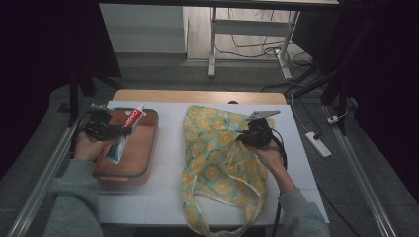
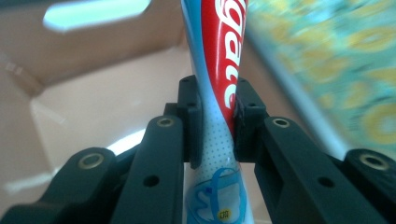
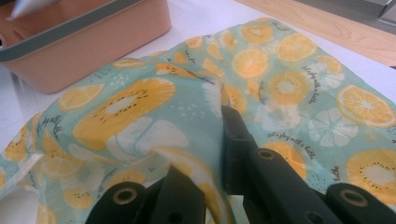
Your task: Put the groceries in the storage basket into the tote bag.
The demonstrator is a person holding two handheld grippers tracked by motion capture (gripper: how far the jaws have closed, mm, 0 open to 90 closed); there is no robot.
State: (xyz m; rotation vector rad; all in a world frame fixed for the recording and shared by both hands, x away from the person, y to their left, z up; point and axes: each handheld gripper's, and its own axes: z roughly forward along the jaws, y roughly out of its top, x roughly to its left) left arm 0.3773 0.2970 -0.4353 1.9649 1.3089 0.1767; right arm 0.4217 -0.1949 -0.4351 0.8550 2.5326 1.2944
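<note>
We've got the toothpaste tube (image 2: 215,93) pinched in our left gripper (image 1: 109,131) above the pink bin (image 1: 143,163), the bag (image 1: 222,148) lying right, its fabric pinched by our right gripper (image 1: 257,132).

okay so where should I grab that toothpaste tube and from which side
Grip the toothpaste tube across its flattened middle, coming from the side over the pink bin. The body is thin and flat there, so two jaws close squarely on its broad faces. The left hand-held gripper is shut on it this way, the tube standing up between its jaws.
</note>
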